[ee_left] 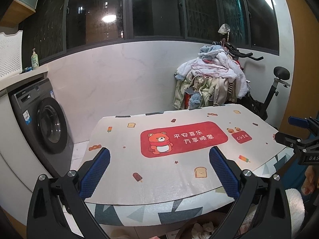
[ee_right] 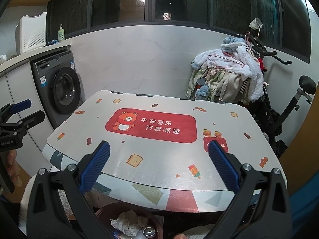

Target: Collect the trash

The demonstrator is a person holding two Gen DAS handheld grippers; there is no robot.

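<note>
A small table with a white cartoon mat [ee_left: 159, 175] [ee_right: 159, 159] fills the middle of both views; a red bear panel [ee_left: 183, 139] [ee_right: 151, 125] is printed on it. No loose trash shows on the mat. Below the table's near edge stands a round brown bin [ee_right: 105, 209] holding crumpled white paper [ee_right: 127, 223] and a small metal lid [ee_right: 149, 231]; crumpled paper [ee_left: 203, 228] also shows in the left wrist view. My left gripper [ee_left: 159, 153] hovers open over the mat's near edge, nothing between its blue pads. My right gripper [ee_right: 159, 147] is likewise open and empty.
A dark washing machine [ee_left: 45, 123] [ee_right: 59, 91] stands left under a counter with a soap bottle [ee_left: 34, 59] and a white basket [ee_right: 32, 33]. A heap of clothes [ee_left: 215, 79] [ee_right: 229, 73] lies on an exercise bike [ee_right: 289, 103] at the back right. Dark windows run behind.
</note>
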